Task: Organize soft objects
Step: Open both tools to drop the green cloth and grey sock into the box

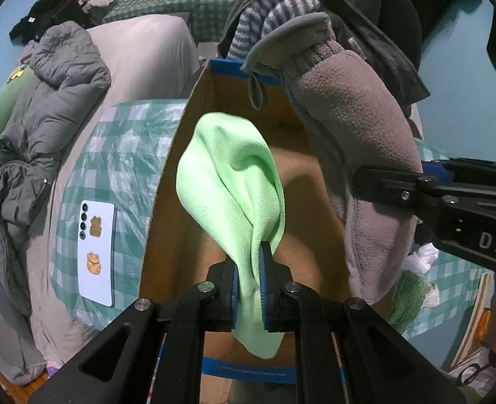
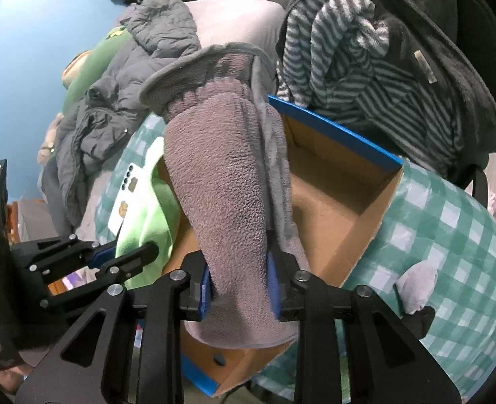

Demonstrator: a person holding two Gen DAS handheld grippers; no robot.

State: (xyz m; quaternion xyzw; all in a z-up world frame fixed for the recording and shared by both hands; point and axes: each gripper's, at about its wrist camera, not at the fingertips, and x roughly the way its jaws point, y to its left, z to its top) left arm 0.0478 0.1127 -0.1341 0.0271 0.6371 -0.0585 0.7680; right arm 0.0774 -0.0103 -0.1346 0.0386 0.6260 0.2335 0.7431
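Green cloth, grey sock (both dangling)

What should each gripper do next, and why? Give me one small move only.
Probably lower the left gripper a little and open its fingers. It is shut on the green cloth, which already hangs over the open cardboard box, whose visible floor looks bare, so the cloth should drop inside. The right gripper, shut on the grey fleece item over the same box, can follow.

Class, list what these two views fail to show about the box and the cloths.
- Cardboard box floor: left wrist view, hidden behind green cloth; right wrist view, partly behind grey fleece.
- Grey fleece's lower end: left wrist view, behind the right gripper.
- Phone: right wrist view, partly covered by the green cloth.
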